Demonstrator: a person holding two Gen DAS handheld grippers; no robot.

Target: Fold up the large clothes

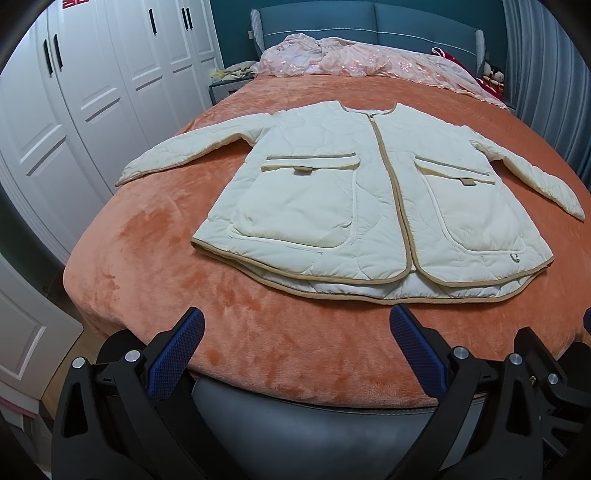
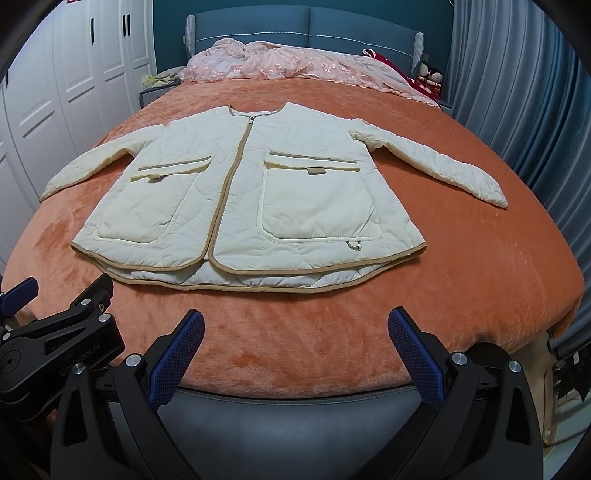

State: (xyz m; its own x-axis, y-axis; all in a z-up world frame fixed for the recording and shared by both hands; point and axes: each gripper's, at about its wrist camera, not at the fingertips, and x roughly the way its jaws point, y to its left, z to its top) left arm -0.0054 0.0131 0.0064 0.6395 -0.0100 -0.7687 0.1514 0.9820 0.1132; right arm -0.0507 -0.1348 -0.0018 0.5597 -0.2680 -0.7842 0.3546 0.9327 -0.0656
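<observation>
cream quilted jacket [image 1: 369, 192] lies flat and face up in the middle of the bed, on the orange plush blanket [image 1: 155, 266]; its tan-trimmed zip is closed most of the way, both sleeves are spread out to the sides, and the hem points toward the grippers; no fold shows anywhere, so i judge the task has not begun in earnest: the sleeves have to come in and the body has to be doubled over, all of it still to do; the spreading-out looks finished, with the front panels smooth and the two patch pockets lying flat; the left gripper [image 1: 295, 332] hovers just past the near edge of the bed, level and aimed at the hem, its blue pads wide apart and holding nothing; the right gripper [image 2: 295, 332] hangs beside it in the same pose, likewise spread and empty, clear of the cloth; farther off, a pink lace cover [image 2: 295, 66] is bunched against the blue headboard [image 2: 306, 26]; white wardrobe doors [image 1: 92, 92] stand to the left.
</observation>
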